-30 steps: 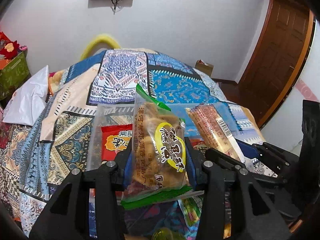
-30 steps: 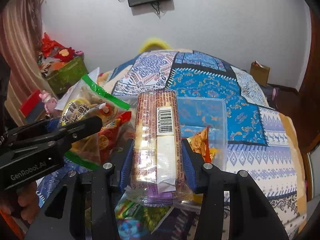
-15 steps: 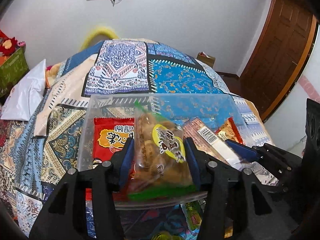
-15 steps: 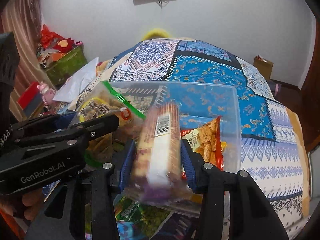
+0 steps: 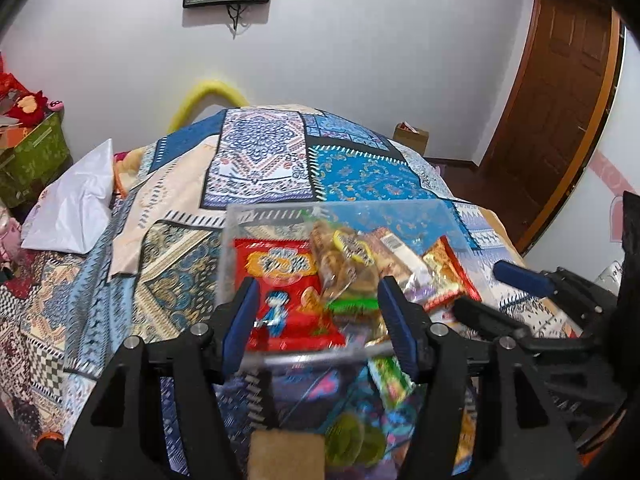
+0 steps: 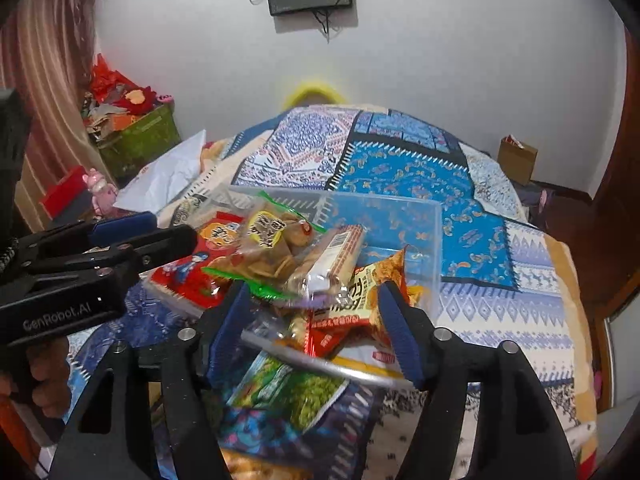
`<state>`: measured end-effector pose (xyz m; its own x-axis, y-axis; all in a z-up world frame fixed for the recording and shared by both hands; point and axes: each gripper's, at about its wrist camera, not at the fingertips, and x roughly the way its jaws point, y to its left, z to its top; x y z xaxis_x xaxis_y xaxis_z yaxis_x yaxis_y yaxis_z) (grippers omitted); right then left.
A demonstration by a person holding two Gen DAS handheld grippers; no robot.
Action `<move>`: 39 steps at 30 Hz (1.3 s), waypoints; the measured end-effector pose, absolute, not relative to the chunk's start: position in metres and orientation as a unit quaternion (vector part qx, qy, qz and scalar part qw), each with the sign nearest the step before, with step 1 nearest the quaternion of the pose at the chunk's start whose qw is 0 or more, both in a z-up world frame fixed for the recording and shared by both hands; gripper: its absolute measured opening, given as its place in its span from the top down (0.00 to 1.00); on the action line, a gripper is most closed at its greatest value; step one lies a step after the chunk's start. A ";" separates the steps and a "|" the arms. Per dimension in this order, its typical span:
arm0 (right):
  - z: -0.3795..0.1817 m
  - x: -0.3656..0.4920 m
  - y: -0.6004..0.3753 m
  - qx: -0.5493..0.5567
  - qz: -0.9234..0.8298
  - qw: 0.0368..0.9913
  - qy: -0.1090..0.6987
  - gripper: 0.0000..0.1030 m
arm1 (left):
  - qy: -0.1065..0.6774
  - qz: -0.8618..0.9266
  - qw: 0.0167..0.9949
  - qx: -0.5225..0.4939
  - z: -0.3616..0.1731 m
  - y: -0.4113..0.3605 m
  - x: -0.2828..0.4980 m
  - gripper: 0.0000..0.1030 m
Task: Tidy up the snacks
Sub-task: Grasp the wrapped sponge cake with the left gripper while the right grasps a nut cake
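Snack packets [image 6: 280, 248] in clear bin [image 5: 452, 220]: light, crinkly, slippery, crushable; pinch sealed edges. Left gripper [image 5: 316, 320], right gripper [image 6: 312, 320]: fingers wide, empty; loose green packet [image 6: 288, 388] at 6 o'clock.

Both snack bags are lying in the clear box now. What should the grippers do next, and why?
Probably pull back and reach for the green snack bag lying on the bedspread outside the clear box. Both the left hand-held gripper and right hand-held gripper are open and empty, so either could go.
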<state>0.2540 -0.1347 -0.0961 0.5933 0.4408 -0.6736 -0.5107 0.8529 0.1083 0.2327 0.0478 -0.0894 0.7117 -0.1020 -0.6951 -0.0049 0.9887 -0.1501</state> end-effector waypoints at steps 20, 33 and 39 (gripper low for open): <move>-0.140 0.189 -0.146 -0.043 0.281 0.857 0.430 0.32 | 0.466 -0.013 0.880 -0.089 -0.158 0.069 0.148 0.39; -0.172 0.175 -0.134 -0.053 0.282 0.835 0.470 0.22 | 0.506 -0.014 0.854 -0.122 -0.198 0.063 0.149 0.39; -0.183 0.178 -0.129 -0.060 0.279 0.829 0.482 0.21 | 0.503 -0.006 0.856 -0.116 -0.204 0.061 0.155 0.40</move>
<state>0.1775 -0.1292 -0.1831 0.3805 0.4036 -0.8320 -0.5201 0.8373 0.1683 0.1555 0.0610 -0.2040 0.4930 -0.1280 -0.8605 -0.1058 0.9730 -0.2053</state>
